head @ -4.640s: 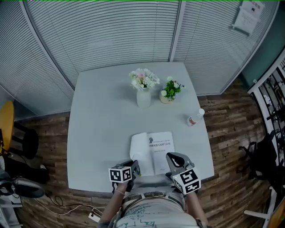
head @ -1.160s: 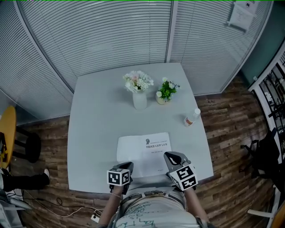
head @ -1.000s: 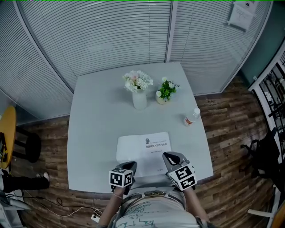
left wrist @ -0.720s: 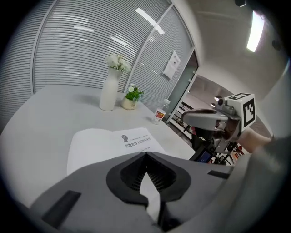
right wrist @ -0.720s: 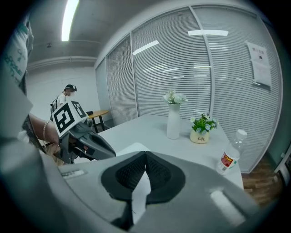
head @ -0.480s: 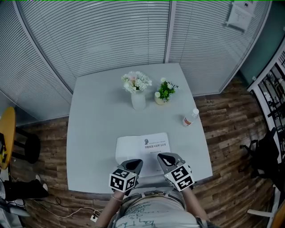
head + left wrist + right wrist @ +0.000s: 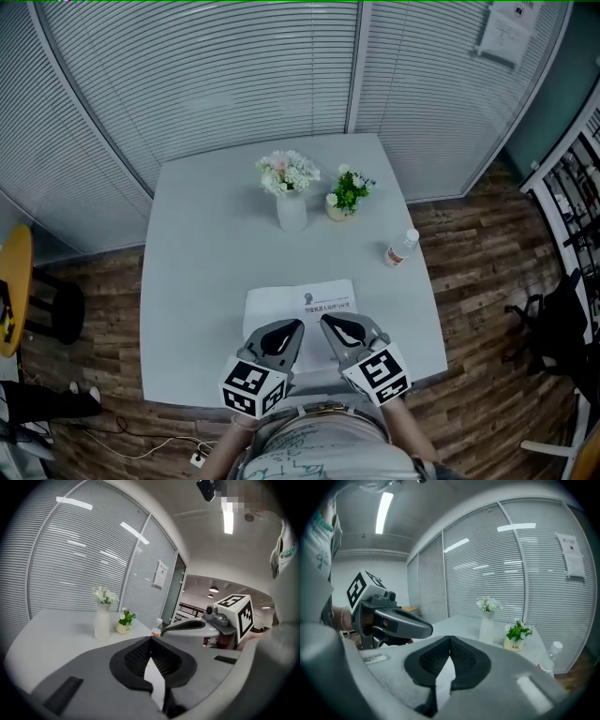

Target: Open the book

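Observation:
The book (image 7: 314, 301) lies open and flat on the white table (image 7: 206, 262) near its front edge, its white pages up with print on the right page. Both grippers hover above the book's near half and hide part of it. My left gripper (image 7: 293, 325) has its jaws closed together with nothing between them; its tips show in the left gripper view (image 7: 150, 639). Beside it my right gripper (image 7: 327, 322) is also shut and holds nothing, as its own view (image 7: 450, 638) shows. The two point toward the far side of the table, close together.
A white vase of flowers (image 7: 290, 208) and a small potted plant (image 7: 345, 195) stand at the table's far middle. A plastic bottle (image 7: 400, 247) lies near the right edge. Blinds close off the far side. A yellow chair (image 7: 11, 281) stands at the left.
The left page, which stood curled up earlier, now lies flat. Both grippers have lifted off the table's front edge and come over the book's near half.

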Motion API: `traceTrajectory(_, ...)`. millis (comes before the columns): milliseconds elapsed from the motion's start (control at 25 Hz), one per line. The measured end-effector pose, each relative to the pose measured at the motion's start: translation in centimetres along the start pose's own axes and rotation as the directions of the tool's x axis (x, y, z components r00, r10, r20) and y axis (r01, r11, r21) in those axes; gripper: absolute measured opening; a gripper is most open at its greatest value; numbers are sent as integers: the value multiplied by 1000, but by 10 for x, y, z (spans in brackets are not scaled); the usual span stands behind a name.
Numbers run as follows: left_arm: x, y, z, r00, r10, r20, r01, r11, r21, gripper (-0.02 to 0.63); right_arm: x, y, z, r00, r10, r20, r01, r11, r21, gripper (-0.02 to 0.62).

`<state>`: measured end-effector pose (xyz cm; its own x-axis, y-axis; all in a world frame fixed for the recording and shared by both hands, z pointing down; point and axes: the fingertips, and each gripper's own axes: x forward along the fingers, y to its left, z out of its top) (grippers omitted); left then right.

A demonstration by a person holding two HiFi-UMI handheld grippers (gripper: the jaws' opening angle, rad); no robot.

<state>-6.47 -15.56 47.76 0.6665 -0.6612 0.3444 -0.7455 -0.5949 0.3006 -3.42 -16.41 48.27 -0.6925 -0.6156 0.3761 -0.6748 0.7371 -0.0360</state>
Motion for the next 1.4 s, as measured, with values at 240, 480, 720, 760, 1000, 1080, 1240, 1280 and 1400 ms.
traceTrajectory(240, -12, -10, 42, 994, 57, 93, -72, 983, 167, -2, -8, 5, 45, 994, 5, 109, -2, 1000, -28, 2)
traceTrajectory(480, -19, -14, 56, 989, 71, 131, -100, 969, 228, -2, -13, 11, 59, 992, 23, 122, -15, 998, -61, 2)
traceTrajectory(720, -17, -11, 52, 990, 70, 120, -95, 970, 224, -2, -15, 10, 52, 996, 25, 84, -19, 997, -69, 2)
traceTrajectory(760, -17, -11, 52, 991, 68, 117, -93, 970, 223, -2, -15, 9, 52, 997, 23, 79, -18, 997, -70, 2)
traceTrajectory(1000, -20, -12, 51, 990, 77, 116, -105, 962, 252, -2, -18, 10, 55, 994, 30, 102, -24, 997, -68, 2)
traceTrajectory(1080, -21, -10, 52, 989, 83, 123, -112, 961, 254, -2, -19, 11, 56, 994, 28, 106, -21, 998, -63, 2)
traceTrajectory(1240, -23, -9, 55, 987, 87, 136, -118, 962, 246, -2, -18, 12, 54, 994, 28, 101, -22, 998, -60, 2)
traceTrajectory(1280, -24, -8, 54, 987, 88, 136, -119, 962, 244, -2, -17, 14, 54, 995, 31, 99, -25, 998, -60, 2)
traceTrajectory(1400, -26, -6, 52, 987, 92, 134, -123, 963, 239, -2, -16, 15, 50, 996, 30, 88, -24, 998, -62, 2)
